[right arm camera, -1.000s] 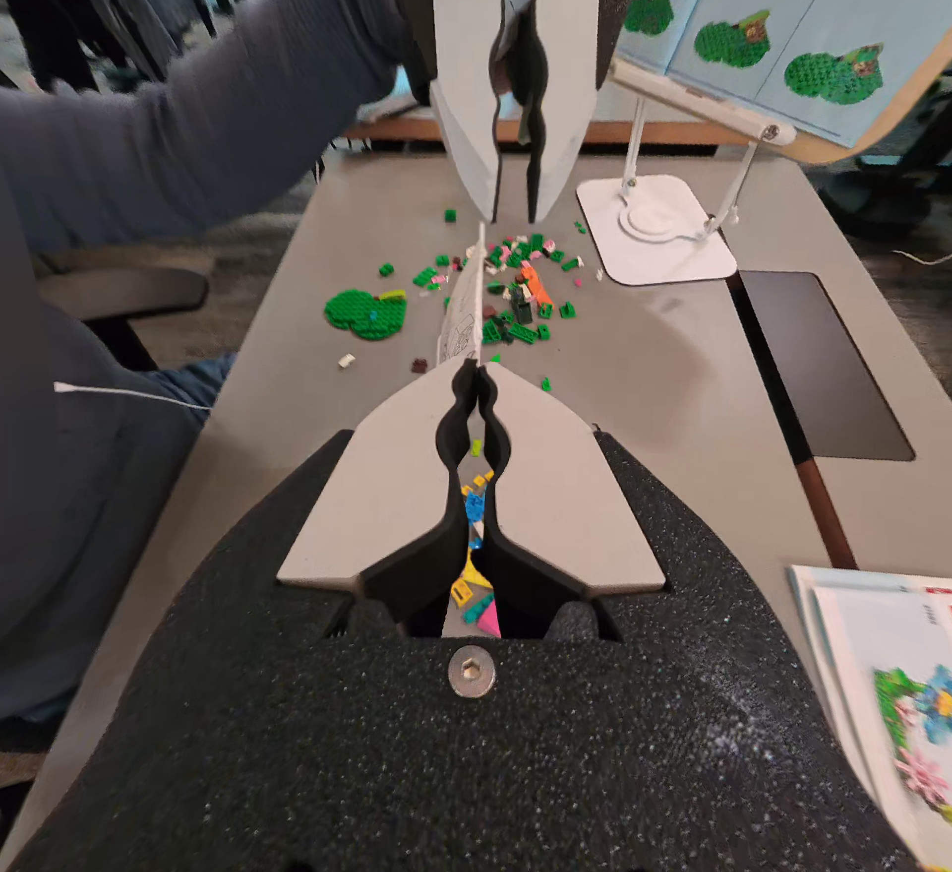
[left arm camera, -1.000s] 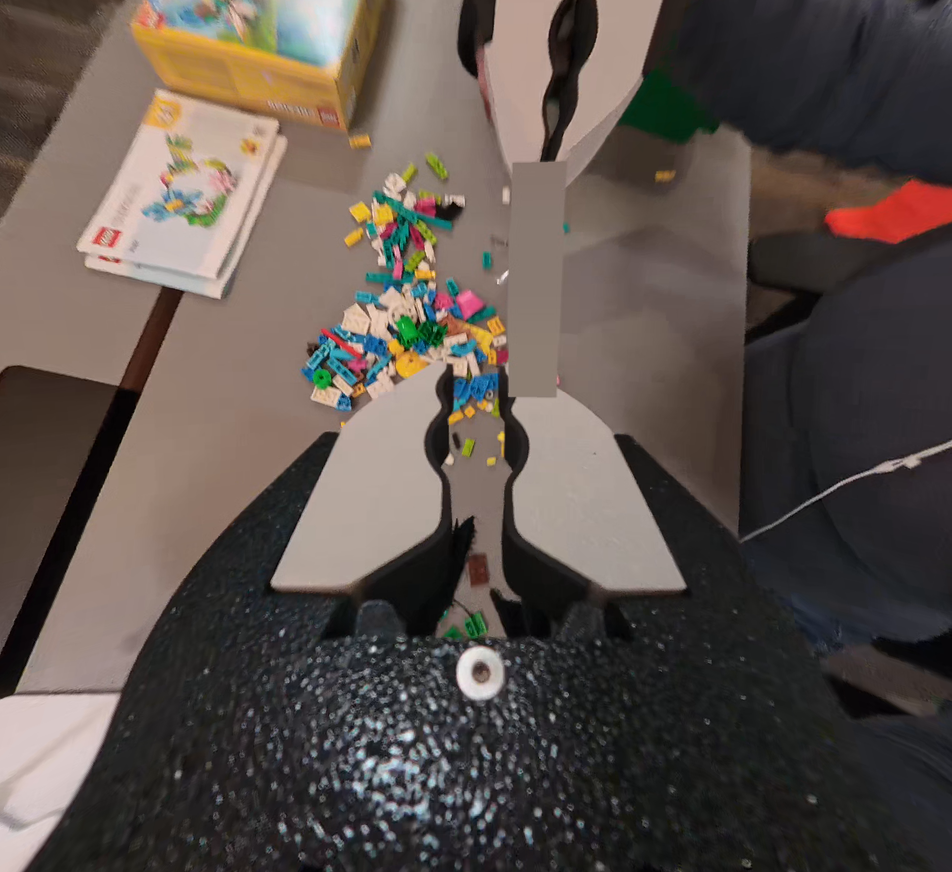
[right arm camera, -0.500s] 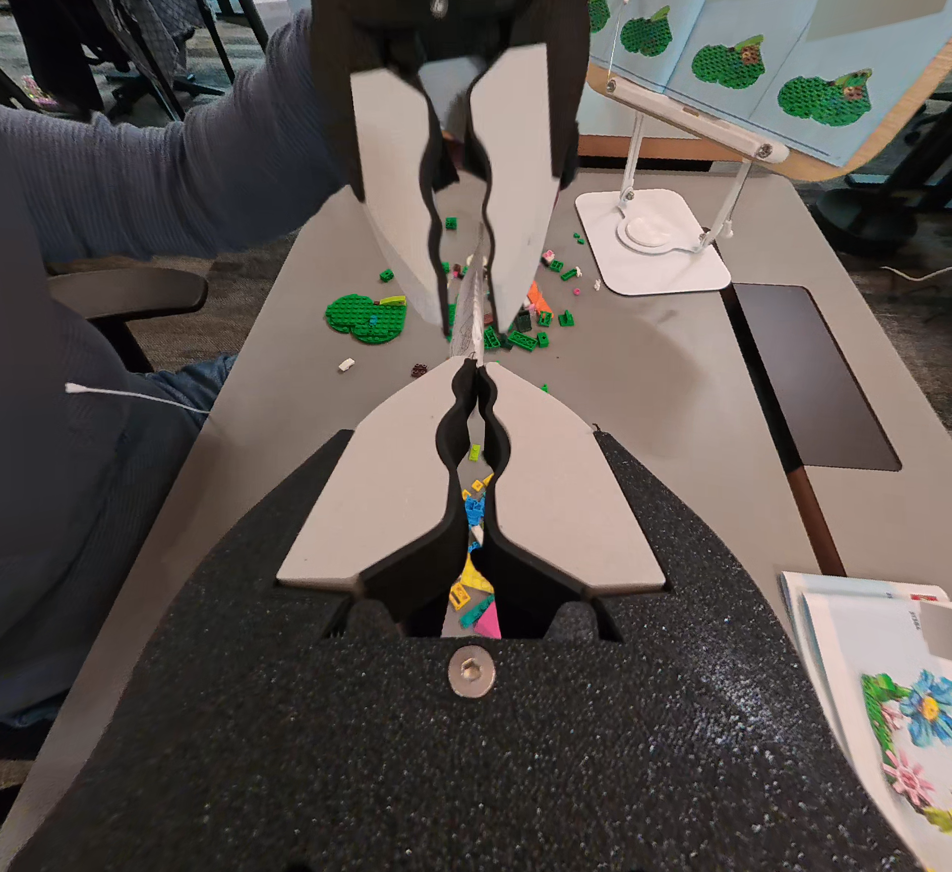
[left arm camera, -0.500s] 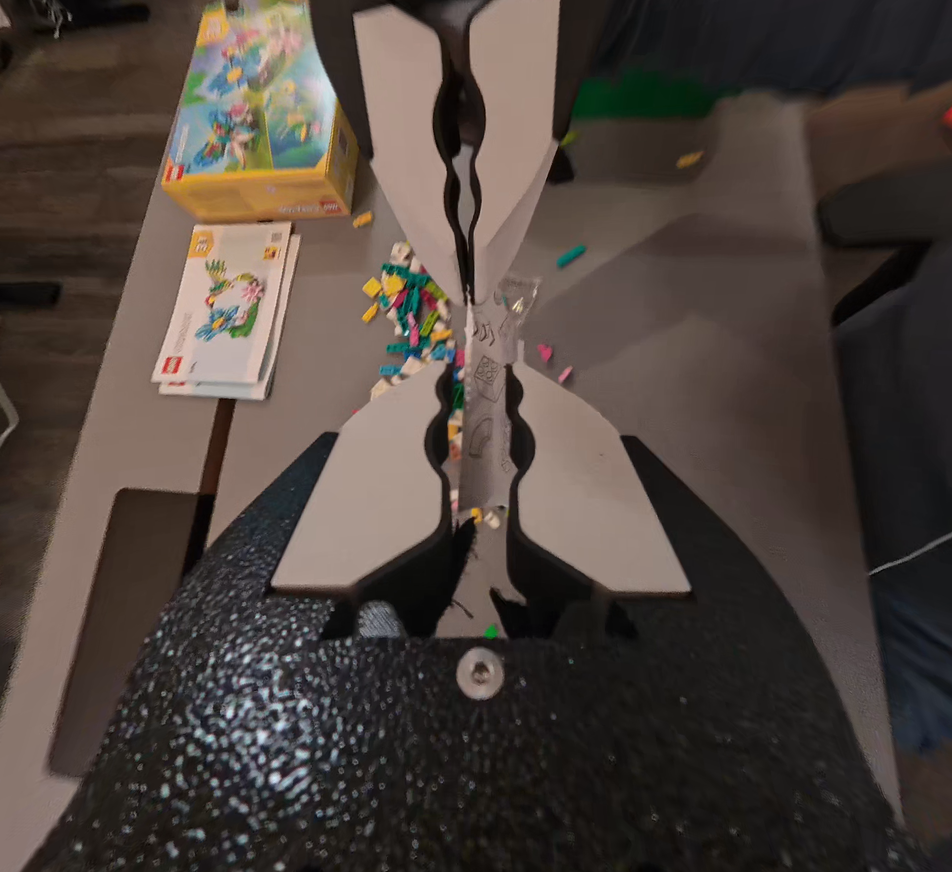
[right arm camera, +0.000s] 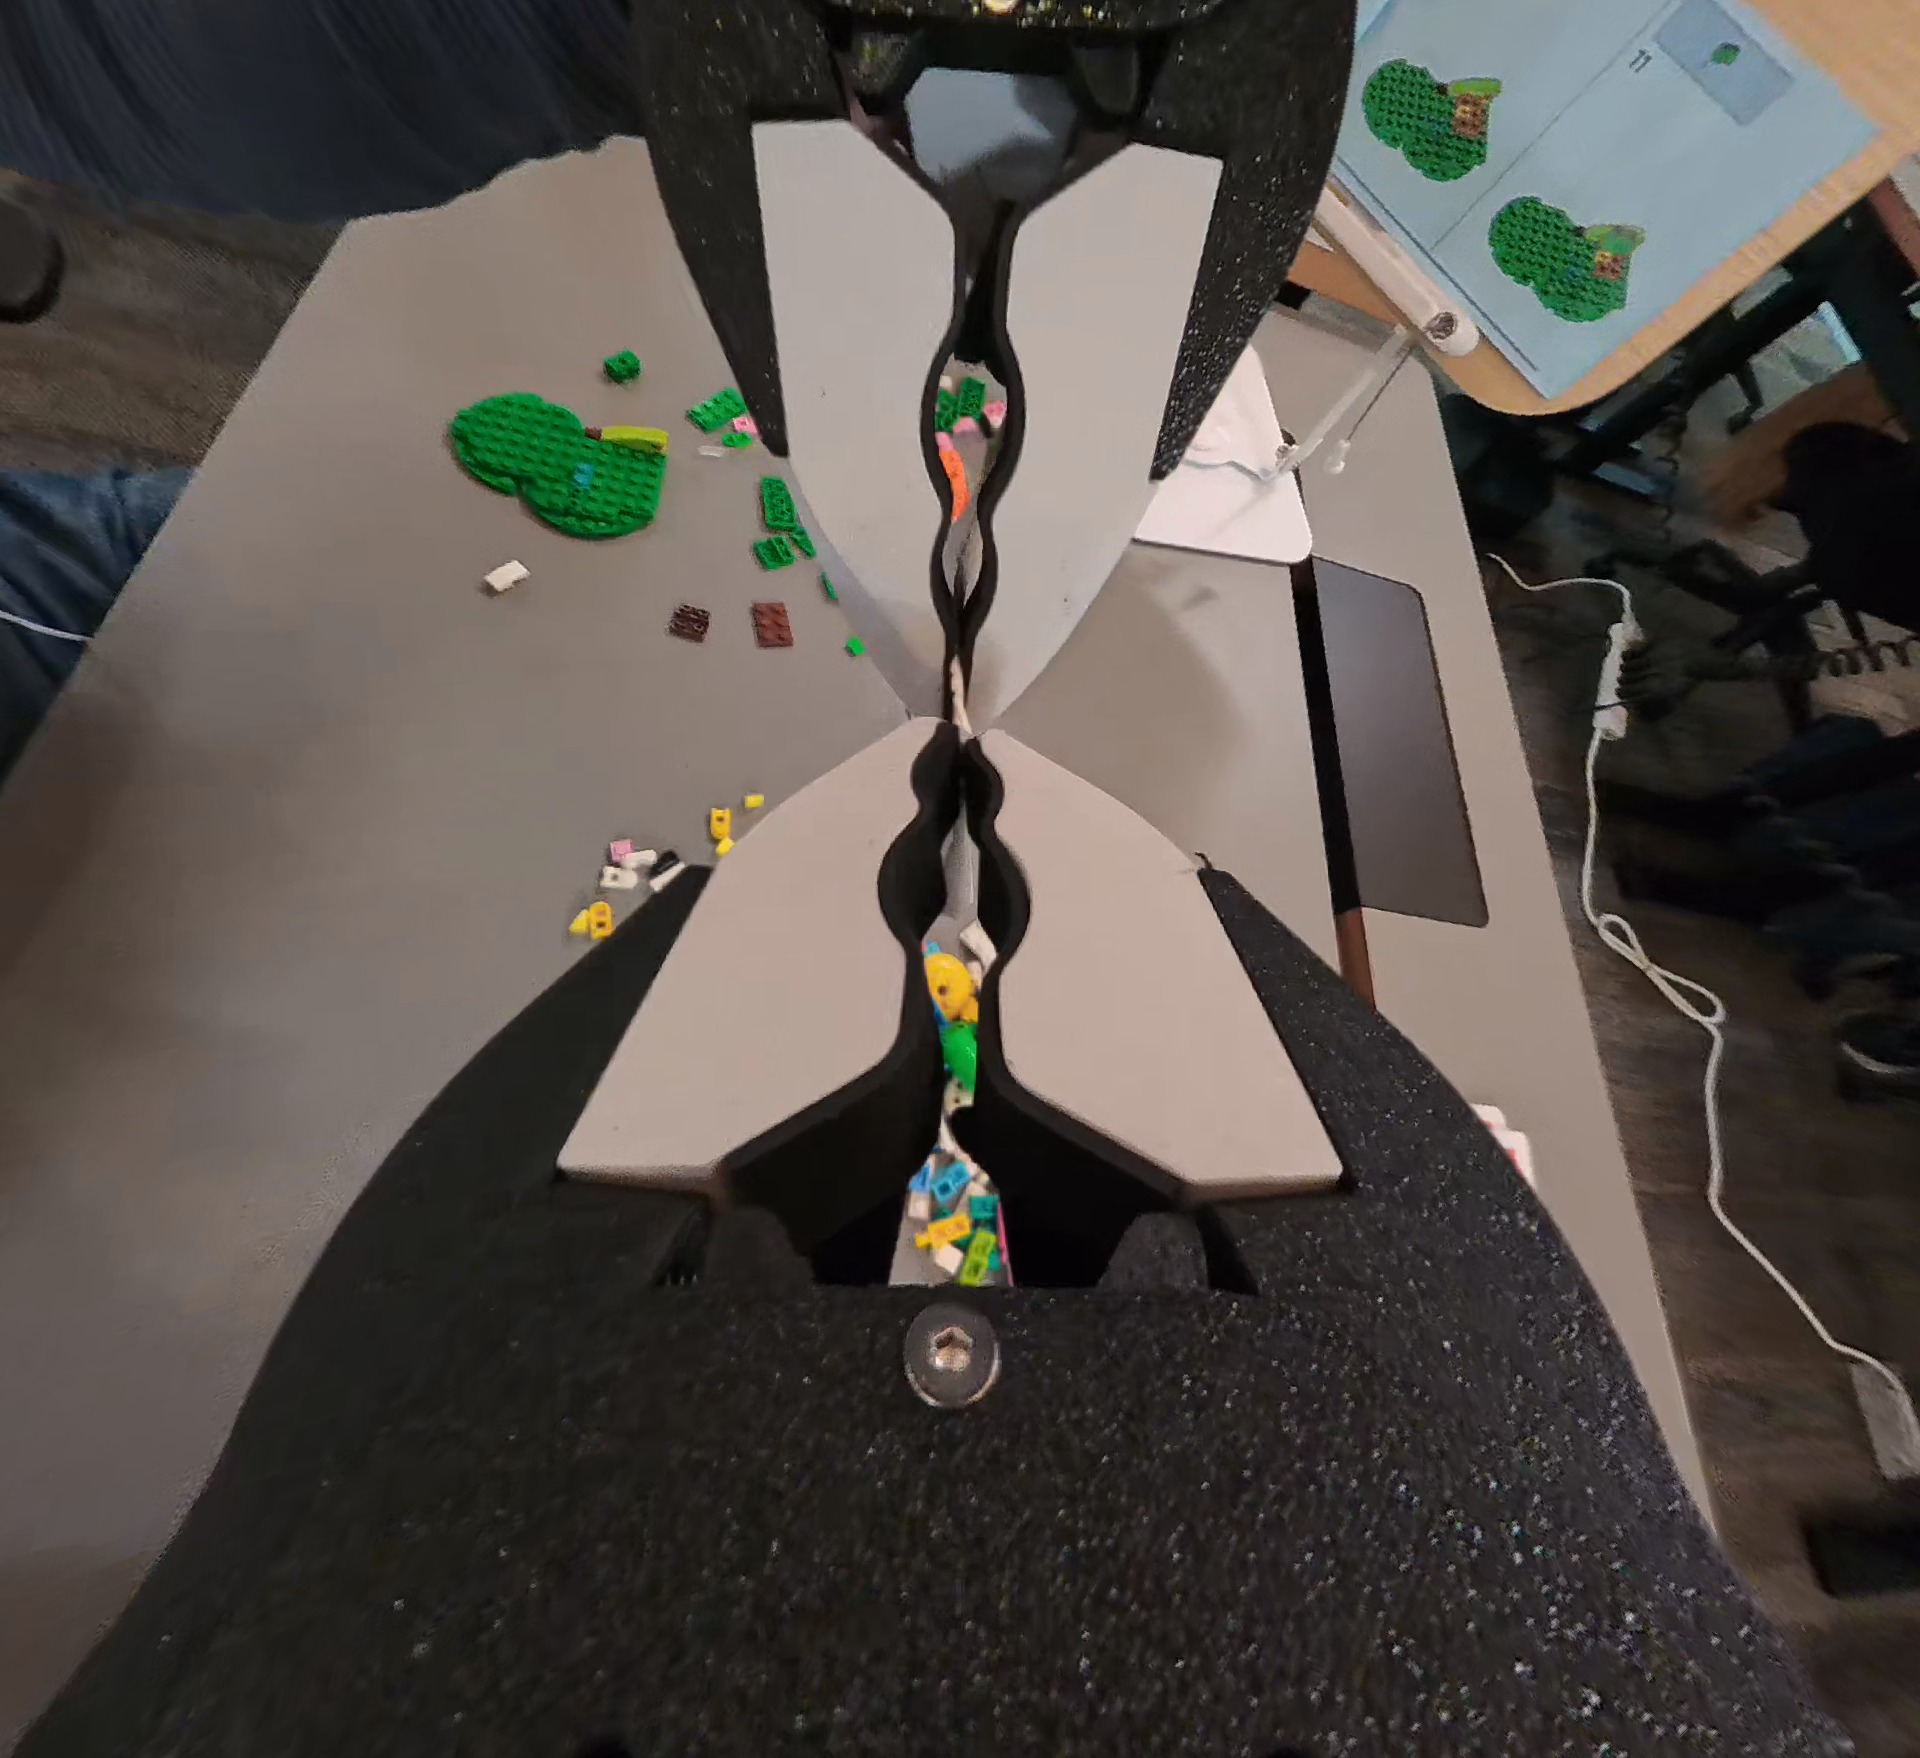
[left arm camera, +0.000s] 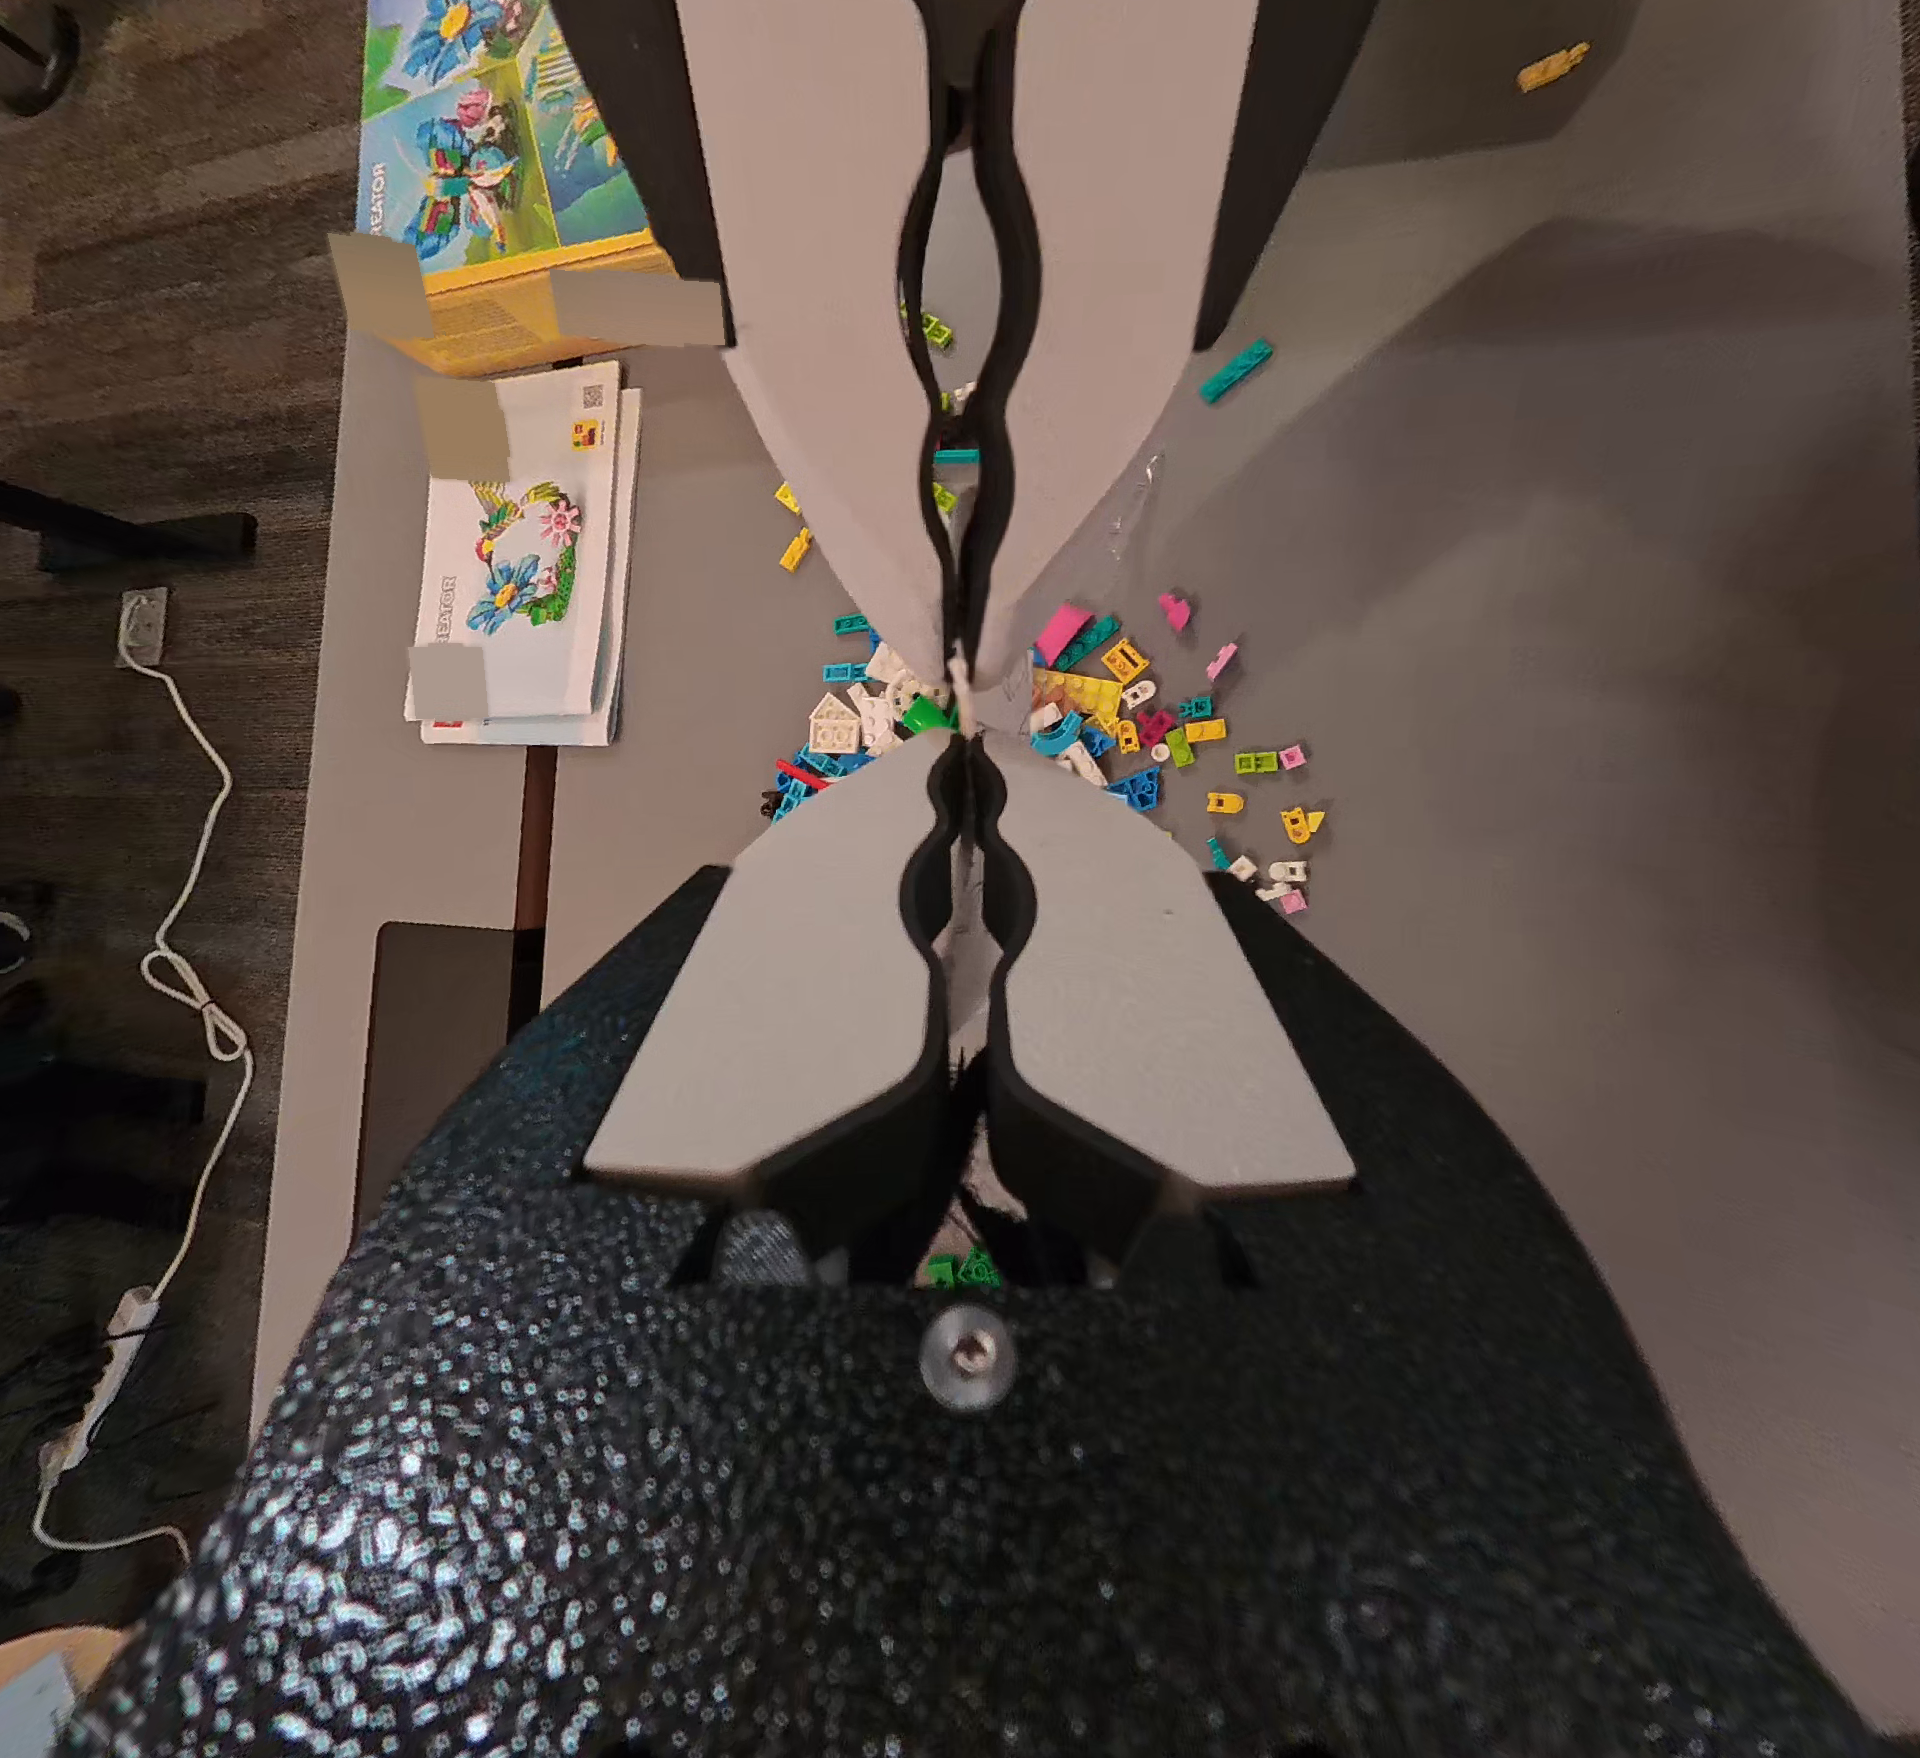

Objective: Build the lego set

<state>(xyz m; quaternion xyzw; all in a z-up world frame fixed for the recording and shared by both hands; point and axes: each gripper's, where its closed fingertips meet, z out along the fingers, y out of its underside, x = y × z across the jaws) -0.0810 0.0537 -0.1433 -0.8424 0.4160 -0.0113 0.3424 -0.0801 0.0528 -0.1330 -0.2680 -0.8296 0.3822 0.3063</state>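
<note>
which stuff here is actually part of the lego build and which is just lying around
Part of the job:
- clear bag, pinched by left gripper and right gripper
- loose bricks
- green base
- instruction page

Just lying about:
- box
- booklets
- white cable

You have three printed items in view; their wording is not repeated here. At the upper left of the left wrist view, the yellow set box (left arm camera: 488, 98) carries a brand name, a number badge and small print along its side. Just below it on the worktop (left arm camera: 1558, 565), the stacked booklets (left arm camera: 520, 565) show a logo, a square scan code and a title. At the upper right of the right wrist view, the open instruction page (right arm camera: 1558, 98) bears step numbers.
</note>
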